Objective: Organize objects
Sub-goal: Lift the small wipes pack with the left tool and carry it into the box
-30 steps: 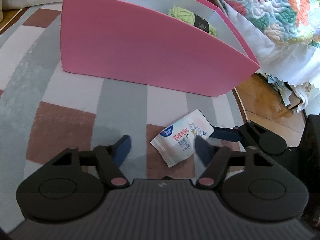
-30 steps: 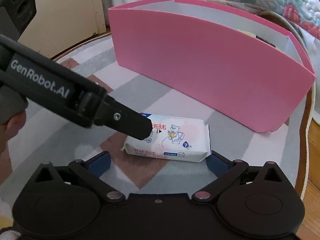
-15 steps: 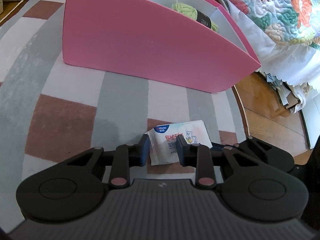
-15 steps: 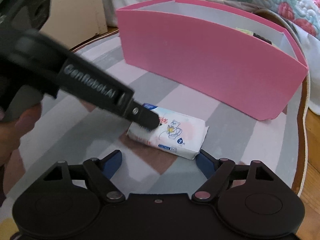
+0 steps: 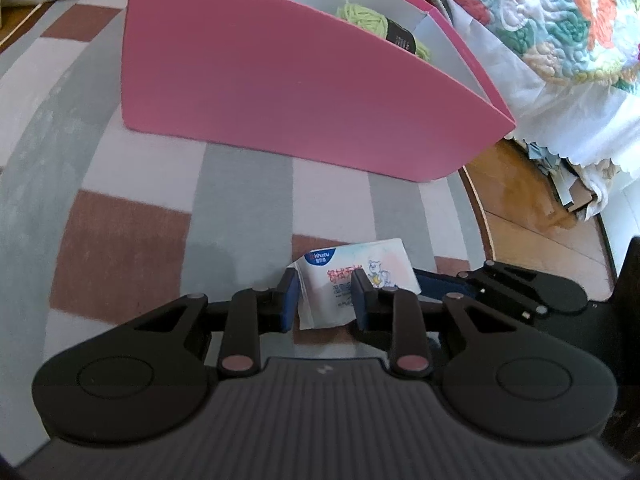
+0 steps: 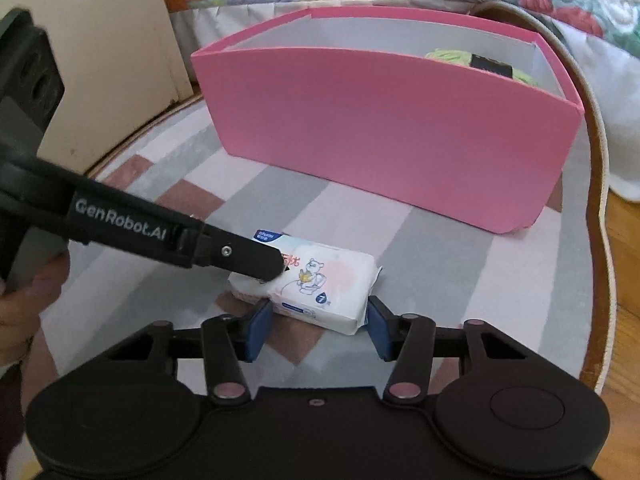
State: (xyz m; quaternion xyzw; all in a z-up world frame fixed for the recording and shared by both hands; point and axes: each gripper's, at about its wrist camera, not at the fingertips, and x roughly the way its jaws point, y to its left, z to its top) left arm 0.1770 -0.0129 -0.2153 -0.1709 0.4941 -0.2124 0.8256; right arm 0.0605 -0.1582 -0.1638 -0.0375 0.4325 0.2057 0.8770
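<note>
- Wet-wipes pack (image 6: 320, 286), white with a cartoon bear and a blue logo, lies on the striped rug (image 6: 432, 248) in front of the pink box (image 6: 384, 128), well apart from it.
- Left gripper (image 5: 325, 300) is clamped on one end of the pack: both blue pads (image 5: 290, 300) press into the wrapper, which creases between them.
- Right gripper (image 6: 318, 326) has just been closing its jaws around the other end of the pack; its blue pads (image 6: 258, 330) sit at the pack's two sides, touching or all but touching, and whether they already squeeze it I cannot tell.
- From the right wrist view, the left gripper's black finger, marked "GenRobot.AI", comes in from the left and lies across the top of the pack.
- A person's hand (image 6: 24, 304) shows at the left edge, around that gripper's handle.
- Inside the pink box, at its right end, sits a skein of light green yarn (image 5: 362, 20) with a black label.
- A floral quilt (image 5: 560, 20) hangs beyond the box, and bare wooden floor (image 5: 520, 200) lies past the rug's edge.
</note>
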